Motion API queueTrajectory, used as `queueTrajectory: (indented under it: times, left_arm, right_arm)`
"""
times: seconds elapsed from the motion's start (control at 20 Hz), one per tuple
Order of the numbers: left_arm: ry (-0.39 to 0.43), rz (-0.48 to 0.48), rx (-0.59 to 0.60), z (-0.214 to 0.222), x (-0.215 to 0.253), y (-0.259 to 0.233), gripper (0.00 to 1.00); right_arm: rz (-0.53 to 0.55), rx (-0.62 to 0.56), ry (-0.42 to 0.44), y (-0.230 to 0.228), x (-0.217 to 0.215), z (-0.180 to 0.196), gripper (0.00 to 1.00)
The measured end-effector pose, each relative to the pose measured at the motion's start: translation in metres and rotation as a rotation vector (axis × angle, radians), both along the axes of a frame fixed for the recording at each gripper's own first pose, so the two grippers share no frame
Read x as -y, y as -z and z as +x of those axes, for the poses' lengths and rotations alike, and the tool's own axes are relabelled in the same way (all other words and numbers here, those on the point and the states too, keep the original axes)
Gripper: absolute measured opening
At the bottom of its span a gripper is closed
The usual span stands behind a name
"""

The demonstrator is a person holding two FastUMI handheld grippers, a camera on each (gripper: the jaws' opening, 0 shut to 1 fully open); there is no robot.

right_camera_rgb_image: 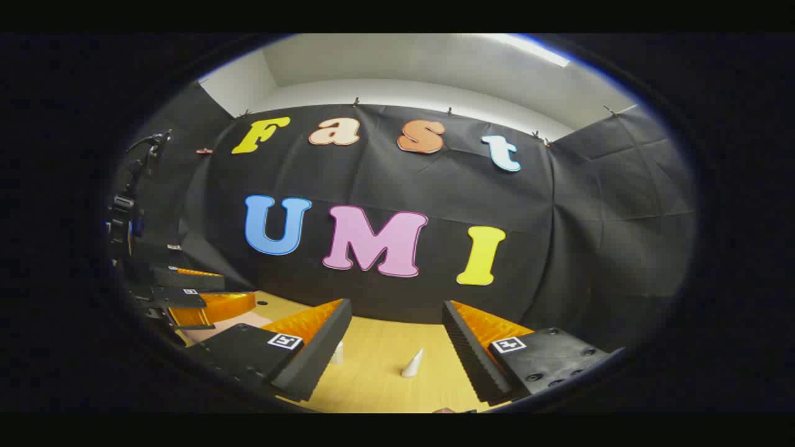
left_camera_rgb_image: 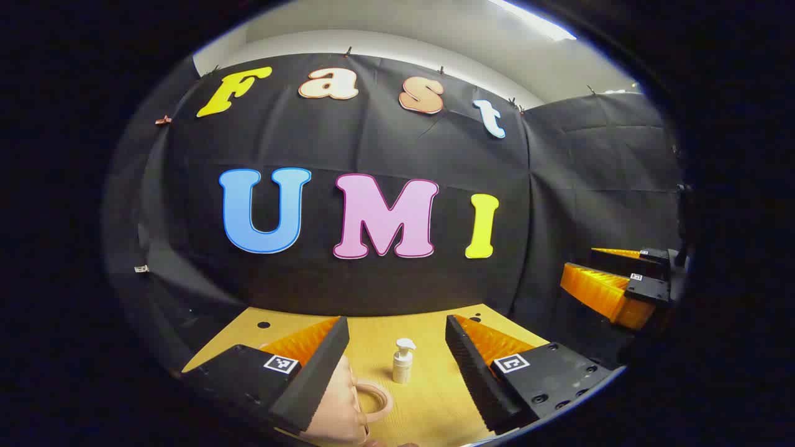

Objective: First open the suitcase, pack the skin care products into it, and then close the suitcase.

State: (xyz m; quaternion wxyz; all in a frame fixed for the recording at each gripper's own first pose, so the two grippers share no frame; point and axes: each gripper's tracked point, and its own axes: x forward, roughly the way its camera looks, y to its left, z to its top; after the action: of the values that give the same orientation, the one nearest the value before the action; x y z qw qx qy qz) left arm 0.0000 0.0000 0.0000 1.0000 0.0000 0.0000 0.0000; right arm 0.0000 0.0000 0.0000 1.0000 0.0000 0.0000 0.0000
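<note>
A pink suitcase [left_camera_rgb_image: 338,406] with a loop handle [left_camera_rgb_image: 374,400] lies on the wooden table [left_camera_rgb_image: 435,403], low in the left gripper view and partly behind that gripper's left finger. It looks closed. A small cream pump bottle [left_camera_rgb_image: 402,361] stands upright beyond it, between the spread fingers of my left gripper [left_camera_rgb_image: 396,323], which is open and holds nothing. In the right gripper view my right gripper [right_camera_rgb_image: 395,305] is open too, above the table, with a white cone-shaped item [right_camera_rgb_image: 413,363] ahead of it. A white bottle [right_camera_rgb_image: 337,352] peeks out by its left finger.
The right gripper [left_camera_rgb_image: 615,285] hovers at the far right of the left gripper view. The left gripper [right_camera_rgb_image: 199,301] sits at the left of the right gripper view, above a strip of the pink suitcase [right_camera_rgb_image: 217,326]. Black cloth closes the table's far side.
</note>
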Motion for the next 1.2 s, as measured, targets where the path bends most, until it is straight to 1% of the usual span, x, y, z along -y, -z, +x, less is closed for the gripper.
queueTrajectory:
  times: [0.15, 0.35, 0.6, 0.7, 0.8, 1.0, 1.2]
  left_arm:
    - [0.006, 0.007, -0.011, 0.003, -0.002, 0.003, 0.99]
    - [0.024, -0.002, -0.032, 0.003, 0.002, 0.011, 0.98]
    - [0.039, 0.022, -0.037, -0.001, 0.005, 0.015, 0.98]
    - [0.037, 0.027, -0.024, -0.003, 0.002, 0.012, 0.98]
    - [0.036, 0.03, -0.038, -0.005, 0.0, 0.02, 0.99]
    - [0.038, -0.002, -0.109, -0.002, 0.004, 0.051, 0.99]
    - [0.027, -0.016, -0.2, 0.014, 0.007, 0.093, 0.99]
  right_arm:
    - [0.006, 0.004, 0.013, -0.002, 0.0, -0.003, 0.94]
    - [-0.023, 0.002, 0.026, 0.0, 0.001, -0.002, 0.94]
    - [0.015, -0.016, 0.039, 0.002, 0.003, -0.004, 0.95]
    - [0.016, -0.016, 0.039, 0.002, 0.003, -0.004, 0.95]
    - [0.01, -0.013, 0.04, 0.002, 0.003, -0.004, 0.95]
    - [0.023, -0.025, 0.031, 0.007, 0.001, -0.002, 0.95]
    - [-0.006, -0.04, 0.021, 0.012, 0.003, 0.001, 0.94]
